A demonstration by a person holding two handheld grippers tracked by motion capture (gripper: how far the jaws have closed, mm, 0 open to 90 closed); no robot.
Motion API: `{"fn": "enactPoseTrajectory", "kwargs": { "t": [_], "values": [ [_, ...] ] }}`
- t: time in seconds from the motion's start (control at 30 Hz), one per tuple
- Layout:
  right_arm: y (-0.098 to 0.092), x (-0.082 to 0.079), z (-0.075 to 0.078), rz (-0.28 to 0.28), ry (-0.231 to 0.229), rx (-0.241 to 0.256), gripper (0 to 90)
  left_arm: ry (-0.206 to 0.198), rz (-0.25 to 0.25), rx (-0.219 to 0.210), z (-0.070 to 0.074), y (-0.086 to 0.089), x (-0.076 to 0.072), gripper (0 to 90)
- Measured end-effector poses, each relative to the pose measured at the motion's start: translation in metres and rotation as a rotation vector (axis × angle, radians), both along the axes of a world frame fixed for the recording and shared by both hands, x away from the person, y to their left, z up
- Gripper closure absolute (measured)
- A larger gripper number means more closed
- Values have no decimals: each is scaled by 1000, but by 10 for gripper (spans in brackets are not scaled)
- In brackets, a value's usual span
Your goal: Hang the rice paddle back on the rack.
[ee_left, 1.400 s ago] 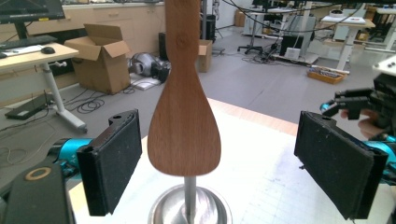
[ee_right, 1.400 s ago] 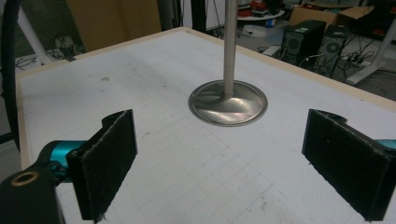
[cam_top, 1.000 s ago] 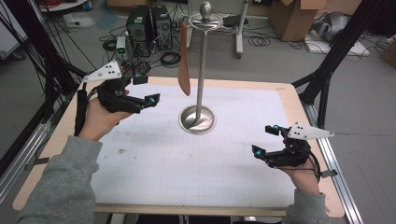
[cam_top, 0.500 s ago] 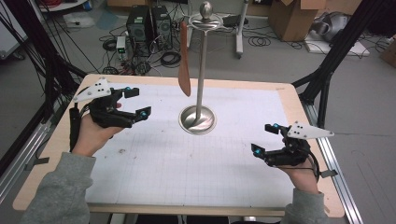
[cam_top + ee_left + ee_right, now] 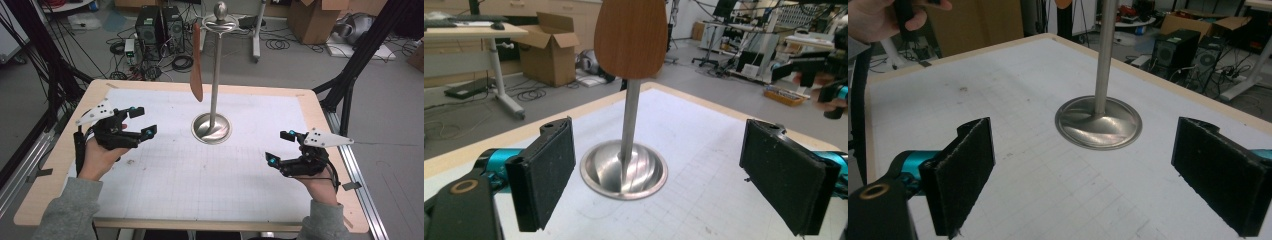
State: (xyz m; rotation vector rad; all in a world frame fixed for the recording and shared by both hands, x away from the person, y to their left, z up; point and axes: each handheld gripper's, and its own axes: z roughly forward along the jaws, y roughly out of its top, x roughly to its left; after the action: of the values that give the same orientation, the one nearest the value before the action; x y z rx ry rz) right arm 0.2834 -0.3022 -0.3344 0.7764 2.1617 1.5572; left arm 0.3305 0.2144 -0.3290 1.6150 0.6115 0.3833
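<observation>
A metal stand [image 5: 215, 75] with a round base [image 5: 212, 128] rises from the middle of the white gridded mat [image 5: 200, 170]. A brown wooden spatula [image 5: 196, 65] hangs from its top arm, left of the pole. My left gripper [image 5: 142, 121] is at the table's left, open and empty, pointing toward the stand. In the left gripper view the spatula blade [image 5: 630, 37] hangs in front of the pole [image 5: 630, 120] above the base [image 5: 624, 172]. My right gripper [image 5: 280, 147] sits at the right, open and empty. In the right gripper view the base [image 5: 1099, 122] lies ahead between the jaws.
The table has a wooden border [image 5: 60, 150] around the mat. Black frame struts [image 5: 350, 75] stand at the right and left corners. Computer towers [image 5: 157, 25], cables and cardboard boxes [image 5: 310, 20] lie on the floor beyond the far edge.
My left gripper has drawn back from the far left toward the near side and lowered, still open. The right gripper has stayed in place.
</observation>
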Motion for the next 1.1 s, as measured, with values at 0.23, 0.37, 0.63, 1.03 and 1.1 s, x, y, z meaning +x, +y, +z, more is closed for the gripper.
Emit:
{"fn": "enactPoseTrajectory", "kwargs": {
  "t": [0.23,0.37,0.63,1.03,1.1],
  "values": [
    [4,1,2,8,-10,-2,89,1,20,-14,-7,10,-7,151],
    [6,1,4,10,-13,-3,89,15,27,-23,-15,15,-10,151],
    [14,5,3,23,-7,-14,89,12,60,-18,-27,23,-17,151],
    [14,10,1,4,-5,0,89,27,108,35,-57,33,-31,152],
    [13,10,1,-4,-14,3,89,24,122,24,-58,36,-35,152]
  ]
}}
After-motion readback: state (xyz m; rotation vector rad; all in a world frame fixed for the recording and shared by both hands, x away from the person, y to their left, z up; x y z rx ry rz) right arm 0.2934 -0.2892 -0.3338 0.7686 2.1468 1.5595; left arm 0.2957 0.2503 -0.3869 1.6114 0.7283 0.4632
